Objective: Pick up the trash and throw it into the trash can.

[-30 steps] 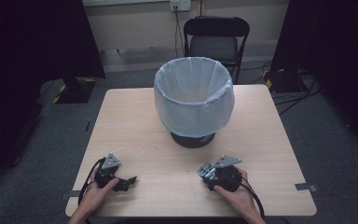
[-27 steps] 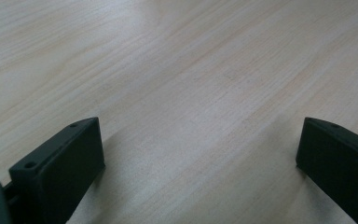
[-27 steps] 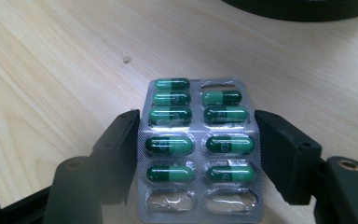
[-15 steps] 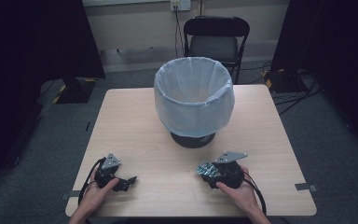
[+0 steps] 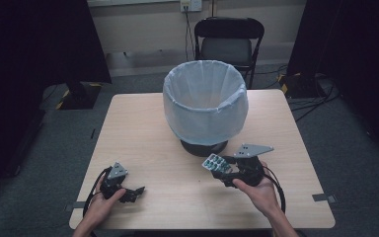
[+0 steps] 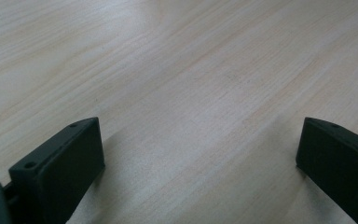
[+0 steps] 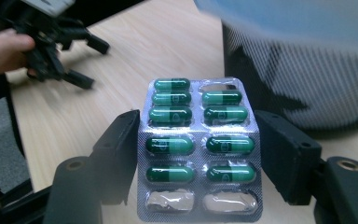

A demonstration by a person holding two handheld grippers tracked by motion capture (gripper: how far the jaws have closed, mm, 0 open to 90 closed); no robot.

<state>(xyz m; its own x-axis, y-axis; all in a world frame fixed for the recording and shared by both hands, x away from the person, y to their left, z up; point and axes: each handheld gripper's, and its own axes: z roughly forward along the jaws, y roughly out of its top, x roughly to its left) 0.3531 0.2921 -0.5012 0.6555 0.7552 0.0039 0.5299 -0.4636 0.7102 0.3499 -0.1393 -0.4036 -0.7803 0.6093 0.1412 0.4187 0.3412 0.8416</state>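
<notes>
Right gripper (image 7: 198, 154): black jaws clamped on the side edges of a silver foil blister pack of green capsules (image 7: 199, 149), lifted above the pale wooden table (image 5: 143, 128) beside the white-lined mesh waste bin (image 5: 206, 101). Nine capsules remain; three pockets are empty. No legible print. Left gripper (image 5: 134, 192): jaws spread wide, empty, low over the table's near left edge.

The left tool (image 6: 193, 163) has its two black jaws spread wide over the bare, pale wooden table (image 6: 191, 70).
</notes>
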